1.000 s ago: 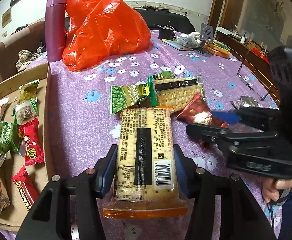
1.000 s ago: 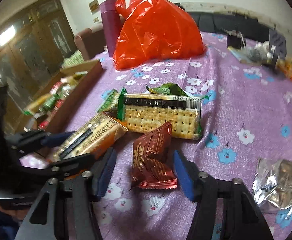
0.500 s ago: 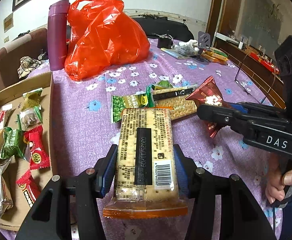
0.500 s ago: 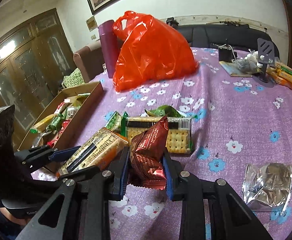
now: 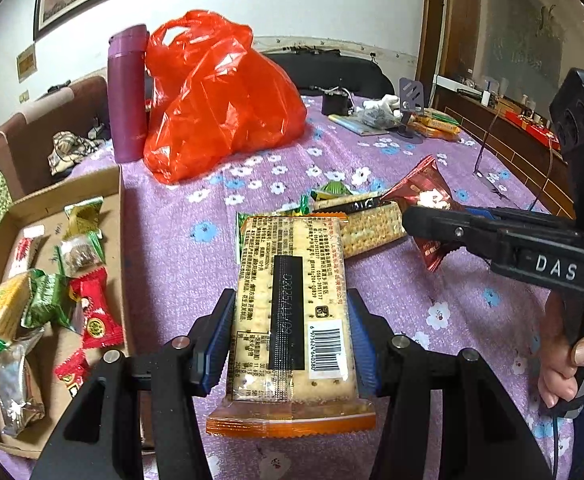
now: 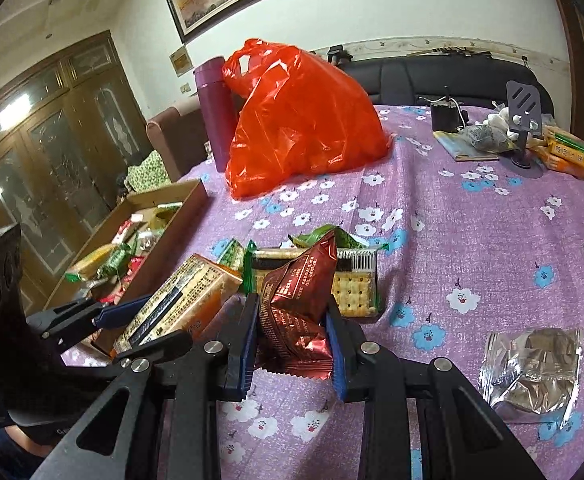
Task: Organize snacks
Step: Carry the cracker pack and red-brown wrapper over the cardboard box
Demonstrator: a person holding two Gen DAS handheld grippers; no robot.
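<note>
My left gripper [image 5: 289, 336] is shut on an orange-edged cracker pack [image 5: 289, 312], held lengthwise above the purple flowered tablecloth [image 5: 171, 240]. My right gripper [image 6: 292, 332] is shut on a dark red foil snack packet [image 6: 298, 304], lifted off the cloth; in the left wrist view the same red packet [image 5: 422, 196] shows at the right gripper's tips. On the cloth behind lie a green-edged cracker pack [image 6: 356, 276] and green pea packets [image 6: 324, 236]. A cardboard box [image 5: 113, 216] at the left holds several small snacks.
A red plastic bag [image 5: 215, 96] and a purple flask [image 5: 125, 92] stand at the back of the table. A silver foil packet [image 6: 532, 368] lies at the right. A phone stand [image 6: 524, 120], booklet and yellow packs sit at the far right. A hand [image 5: 564, 364] grips the right tool.
The right gripper shut on the red packet and raised it off the cloth. Both views tilted up, showing more of the room. The left gripper kept its hold on the cracker pack.
</note>
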